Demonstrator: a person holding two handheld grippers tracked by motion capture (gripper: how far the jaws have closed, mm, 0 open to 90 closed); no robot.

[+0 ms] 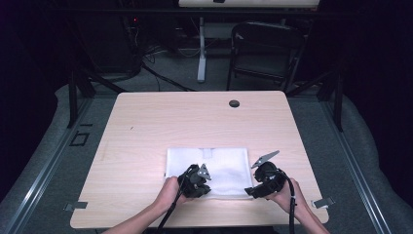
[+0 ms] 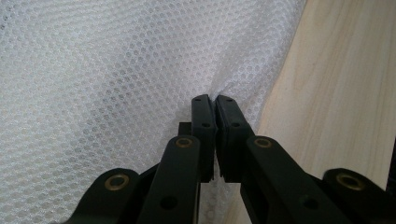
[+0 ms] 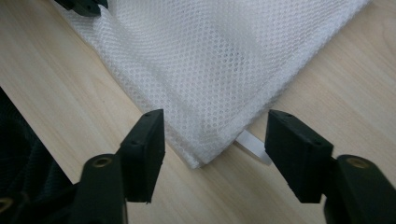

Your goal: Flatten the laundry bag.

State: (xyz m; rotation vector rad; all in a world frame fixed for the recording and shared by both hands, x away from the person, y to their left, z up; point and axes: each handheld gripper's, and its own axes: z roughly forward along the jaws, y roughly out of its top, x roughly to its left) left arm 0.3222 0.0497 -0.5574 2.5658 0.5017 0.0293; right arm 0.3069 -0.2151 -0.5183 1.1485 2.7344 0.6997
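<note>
A white mesh cloth (image 1: 221, 170) lies folded flat on the wooden table (image 1: 146, 126), near its front edge. My left gripper (image 1: 195, 181) is at the cloth's near left part and is shut on a pinch of the mesh cloth (image 2: 116, 70), which puckers at the fingertips (image 2: 204, 105). My right gripper (image 1: 260, 185) is open at the near right corner of the mesh cloth (image 3: 219, 60); that corner lies between the two jaws. A small white tag (image 3: 254, 145) sticks out from under the corner.
A round black grommet (image 1: 234, 103) sits near the table's far edge. Beyond the table stand a dark chair (image 1: 265, 48) and a white desk leg (image 1: 201, 48). Bare wood surrounds the cloth on all sides.
</note>
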